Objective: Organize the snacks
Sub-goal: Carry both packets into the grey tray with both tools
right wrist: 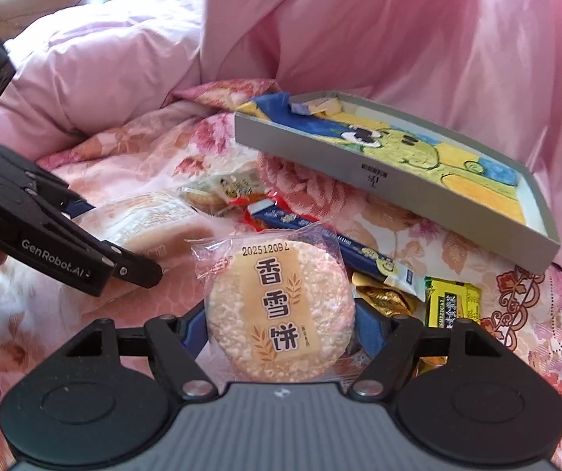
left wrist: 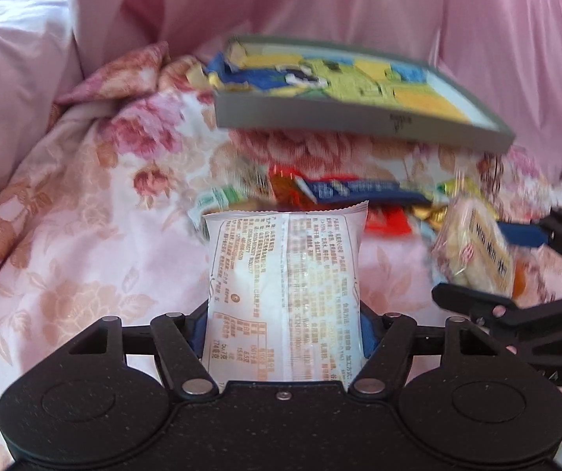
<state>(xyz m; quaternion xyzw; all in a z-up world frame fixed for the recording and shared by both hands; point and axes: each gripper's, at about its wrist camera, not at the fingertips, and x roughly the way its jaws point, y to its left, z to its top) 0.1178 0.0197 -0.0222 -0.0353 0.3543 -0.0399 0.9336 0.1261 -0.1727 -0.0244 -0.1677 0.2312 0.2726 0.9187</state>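
A white snack packet [left wrist: 284, 294] printed with small text stands upright between the jaws of the left gripper [left wrist: 284, 325], its blue pads pressed against both of the packet's sides, so the jaws stand about half open and clamped on it. In the right wrist view a round rice cracker [right wrist: 281, 314] in clear wrap sits between the jaws of the right gripper [right wrist: 281, 324], gripped at its left and right edges, again at roughly half width.

Beyond both held items, toward 12 o'clock, a heap of loose snacks [right wrist: 281, 212] lies on the flowered bedspread [left wrist: 84, 235]: a long blue packet [right wrist: 355, 249], gold-wrapped sweets [right wrist: 384, 298] and a yellow-green packet [right wrist: 453, 302] at about 2 o'clock from the rice cracker. Farther off, at 1 o'clock, a shallow grey box [right wrist: 418, 196] with a cartoon picture inside rests tilted on the bedding, a few small packets in its far corner. A pink quilt [right wrist: 398, 39] is piled behind it. The left gripper appears at 9 o'clock in the right wrist view.
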